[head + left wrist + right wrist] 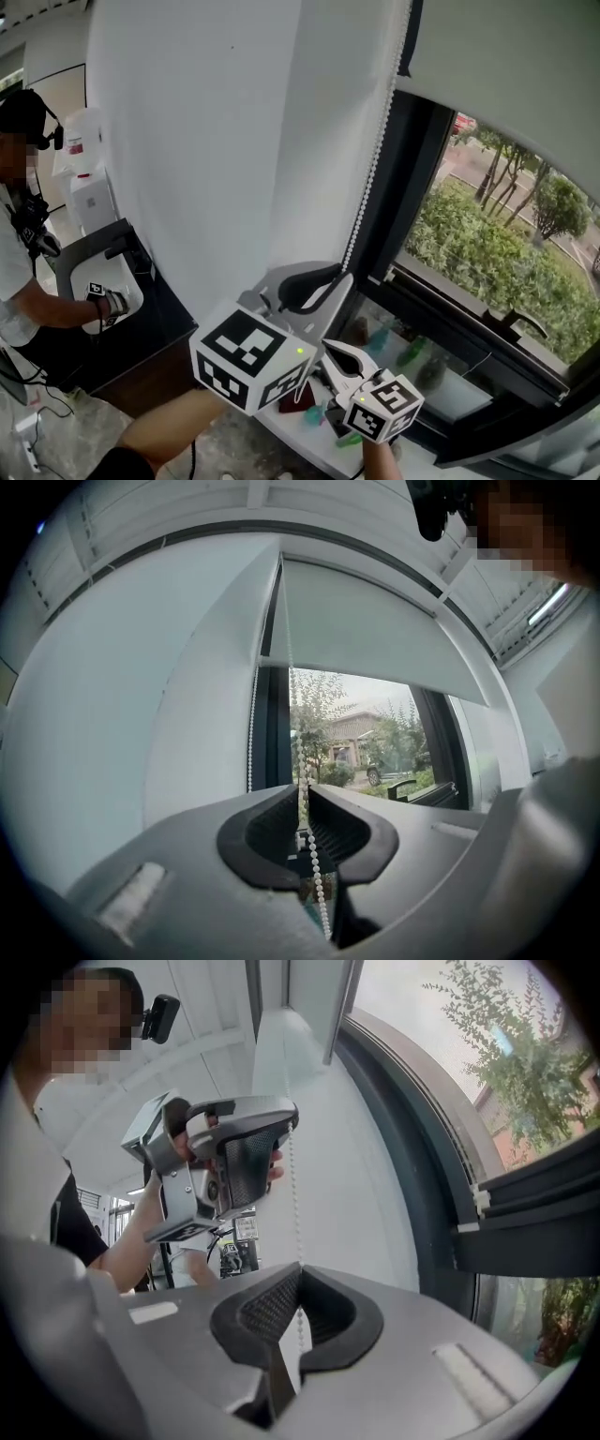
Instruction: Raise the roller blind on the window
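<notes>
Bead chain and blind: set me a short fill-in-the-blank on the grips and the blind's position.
The bead chain is pinched by ____ grippers.
The left gripper grips it ____ the right gripper.
Of the window, the roller blind covers only the ____ part.
Missing words: both; above; upper.

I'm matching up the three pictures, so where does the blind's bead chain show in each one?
Head view: the bead chain slants down from the top, right of centre, to the left gripper.
Left gripper view: the chain hangs at centre, pinched between the jaws.
Right gripper view: the chain hangs at centre, running down into the right gripper.
Shared landmark: the dark window frame.
</notes>
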`<state>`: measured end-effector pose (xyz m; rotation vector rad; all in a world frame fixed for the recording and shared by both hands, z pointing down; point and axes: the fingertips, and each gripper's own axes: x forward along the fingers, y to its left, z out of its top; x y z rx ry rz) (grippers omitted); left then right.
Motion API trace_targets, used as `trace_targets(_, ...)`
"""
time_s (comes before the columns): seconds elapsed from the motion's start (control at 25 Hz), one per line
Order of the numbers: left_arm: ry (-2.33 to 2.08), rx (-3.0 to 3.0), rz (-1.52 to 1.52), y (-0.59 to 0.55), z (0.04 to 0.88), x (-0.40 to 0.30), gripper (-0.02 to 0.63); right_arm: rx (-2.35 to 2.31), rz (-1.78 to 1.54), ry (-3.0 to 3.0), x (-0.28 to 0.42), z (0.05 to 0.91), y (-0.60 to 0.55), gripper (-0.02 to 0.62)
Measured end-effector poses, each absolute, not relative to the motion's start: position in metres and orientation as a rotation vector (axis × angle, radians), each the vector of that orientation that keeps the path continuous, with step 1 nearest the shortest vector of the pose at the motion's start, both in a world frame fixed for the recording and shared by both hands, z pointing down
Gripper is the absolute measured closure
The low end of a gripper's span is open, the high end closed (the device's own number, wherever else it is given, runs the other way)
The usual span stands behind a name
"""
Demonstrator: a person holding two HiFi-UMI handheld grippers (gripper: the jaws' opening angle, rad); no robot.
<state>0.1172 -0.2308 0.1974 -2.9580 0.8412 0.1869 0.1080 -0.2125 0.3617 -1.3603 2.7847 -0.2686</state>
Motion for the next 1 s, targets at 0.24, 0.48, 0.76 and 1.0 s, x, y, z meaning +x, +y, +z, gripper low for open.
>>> trace_targets(0.24,0.815,-2.969,0.174,-0.231,0.201,0.121,0.592,-1.354,-0.291,2.767,0.106,0.363,-0.212,0.588)
trace_targets(0.48,0.808,-2.947,0.112,-0.231,0.202,0.122,0.595,-1.394,-0.266,2.791,0.115,0.363,-0.213,0.584)
trace_targets(0.76,0.801,-3.004,-0.011,-0.234,0.242,0.121,0.595,-1.240,-0.319,2.612,0.141,0.301,-0.207,0.540)
trace_targets(1.0,0.824,-3.055,-0.120,-0.234,0.290,0.117,0.594,-1.256,-0.136,2.602,0.145,0.240,-0.210,0.540)
